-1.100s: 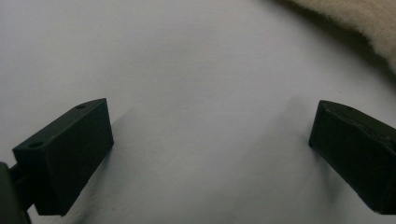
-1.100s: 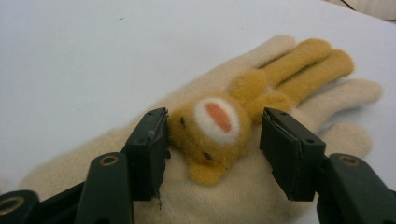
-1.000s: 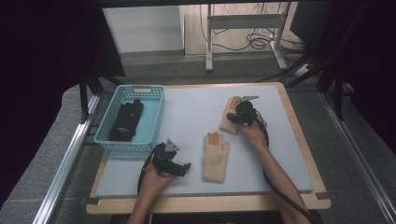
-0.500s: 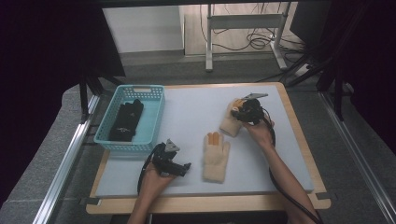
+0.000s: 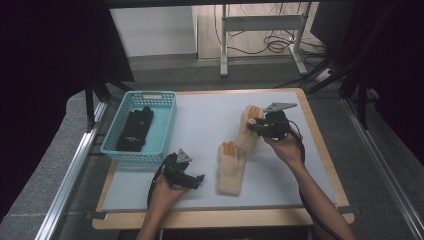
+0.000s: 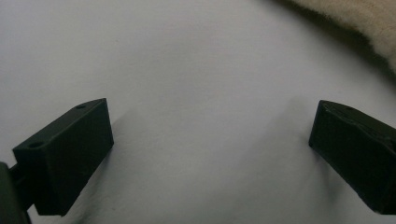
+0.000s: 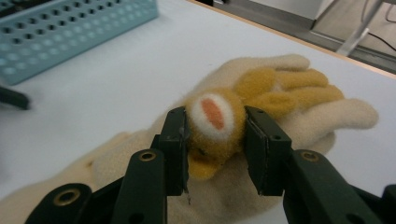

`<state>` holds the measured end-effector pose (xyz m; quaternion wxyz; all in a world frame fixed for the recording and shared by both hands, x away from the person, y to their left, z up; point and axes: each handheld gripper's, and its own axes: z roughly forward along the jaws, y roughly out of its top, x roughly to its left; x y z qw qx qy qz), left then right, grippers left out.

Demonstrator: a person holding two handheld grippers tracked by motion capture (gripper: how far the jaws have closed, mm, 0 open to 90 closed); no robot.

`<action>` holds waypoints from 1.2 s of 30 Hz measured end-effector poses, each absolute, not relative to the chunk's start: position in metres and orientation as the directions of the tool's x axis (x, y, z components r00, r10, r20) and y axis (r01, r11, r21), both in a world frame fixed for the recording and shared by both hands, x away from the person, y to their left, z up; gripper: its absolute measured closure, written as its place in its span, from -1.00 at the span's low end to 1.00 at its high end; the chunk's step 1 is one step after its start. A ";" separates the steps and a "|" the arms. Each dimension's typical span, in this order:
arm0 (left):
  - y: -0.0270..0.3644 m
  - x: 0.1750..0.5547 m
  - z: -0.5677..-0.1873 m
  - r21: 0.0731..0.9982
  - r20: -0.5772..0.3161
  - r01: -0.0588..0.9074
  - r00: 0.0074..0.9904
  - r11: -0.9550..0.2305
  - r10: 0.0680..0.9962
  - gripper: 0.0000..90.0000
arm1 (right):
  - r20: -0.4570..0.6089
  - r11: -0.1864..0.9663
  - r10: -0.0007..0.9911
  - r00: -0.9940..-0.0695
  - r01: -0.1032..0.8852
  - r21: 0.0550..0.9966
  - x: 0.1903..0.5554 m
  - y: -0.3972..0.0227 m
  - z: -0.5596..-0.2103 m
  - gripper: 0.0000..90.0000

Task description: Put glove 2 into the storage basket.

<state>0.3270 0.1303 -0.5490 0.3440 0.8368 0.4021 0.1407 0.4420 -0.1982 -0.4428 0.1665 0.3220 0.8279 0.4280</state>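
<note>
Right gripper lifting one cream glove by its plush decoration; left gripper idle.

Nearest the person, the left gripper [image 5: 196, 179] is resting low on the table [image 5: 200, 120] with jaws spread wide on nothing, just beside the second glove [image 5: 230, 167] lying flat. Farther out, the right gripper [image 7: 215, 140], jaws having just been closing, is pinching the yellow plush patch on the held glove [image 5: 248, 132], whose cuff is drooping toward the table. Beyond to the left, the basket [image 5: 165, 120] is holding dark gloves [image 5: 135, 129]. Risk, judged: the grip is only on soft pile, so the glove could slip out, or its trailing cuff could drag the second glove.
</note>
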 end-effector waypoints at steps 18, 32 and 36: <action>0.130 0.327 -0.549 0.691 -0.043 0.577 0.635 -0.436 0.771 -1.00 | 0.049 0.537 0.498 -0.866 0.353 0.766 0.352 -0.159 -0.454 0.36; 0.130 0.327 -0.549 0.691 -0.042 0.576 0.635 -0.436 0.771 -1.00 | 0.045 0.556 0.530 -0.847 0.387 0.735 0.352 -0.136 -0.500 0.24; 0.130 0.327 -0.549 0.692 -0.042 0.576 0.635 -0.436 0.771 -1.00 | 0.048 0.559 0.523 -0.851 0.385 0.734 0.354 -0.138 -0.497 0.08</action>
